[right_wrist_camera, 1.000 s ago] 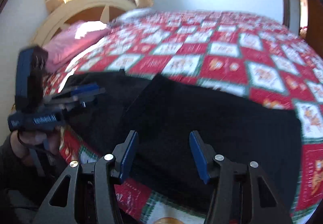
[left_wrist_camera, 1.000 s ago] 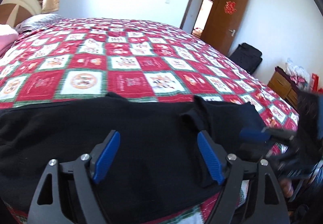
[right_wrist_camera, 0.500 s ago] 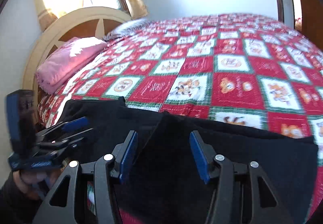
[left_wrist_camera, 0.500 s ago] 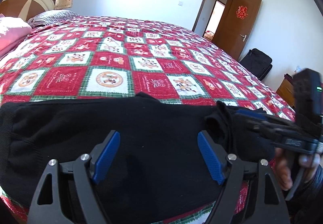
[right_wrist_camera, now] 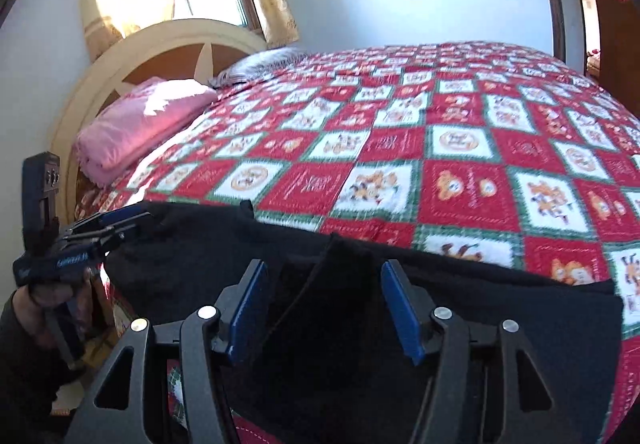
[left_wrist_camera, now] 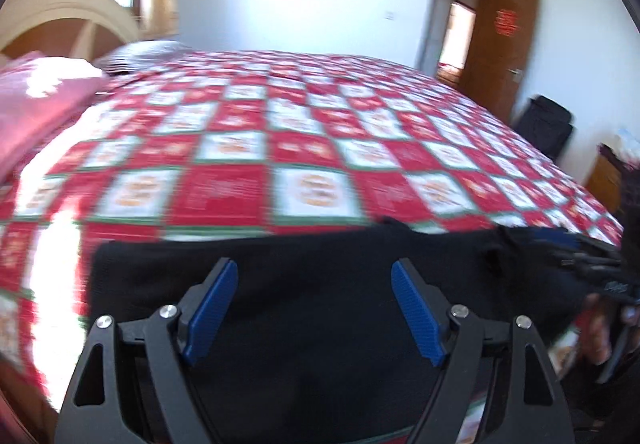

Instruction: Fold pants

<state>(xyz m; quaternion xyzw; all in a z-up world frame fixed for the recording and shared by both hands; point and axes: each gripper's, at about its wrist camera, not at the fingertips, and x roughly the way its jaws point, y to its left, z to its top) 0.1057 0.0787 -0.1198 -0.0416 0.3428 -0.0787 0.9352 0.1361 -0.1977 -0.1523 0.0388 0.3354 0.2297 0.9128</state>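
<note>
Swung leftward, left gripper (left_wrist_camera: 314, 304) hovers wide above black pants (left_wrist_camera: 320, 344).

Red checked quilt (right_wrist_camera: 460, 148) on bed, pink pillow (right_wrist_camera: 140, 124) by arched headboard (right_wrist_camera: 168, 40), open brown door (left_wrist_camera: 504, 44), black suitcase (left_wrist_camera: 546, 130)

Matt black cloth pants (left_wrist_camera: 320, 304) on a printed quilted bedspread (left_wrist_camera: 312, 148).

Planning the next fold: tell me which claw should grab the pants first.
Right, probably. The right claw is open with a raised fold of the pants standing between its fingers; the left claw, also open, faces only flat fabric.
</note>
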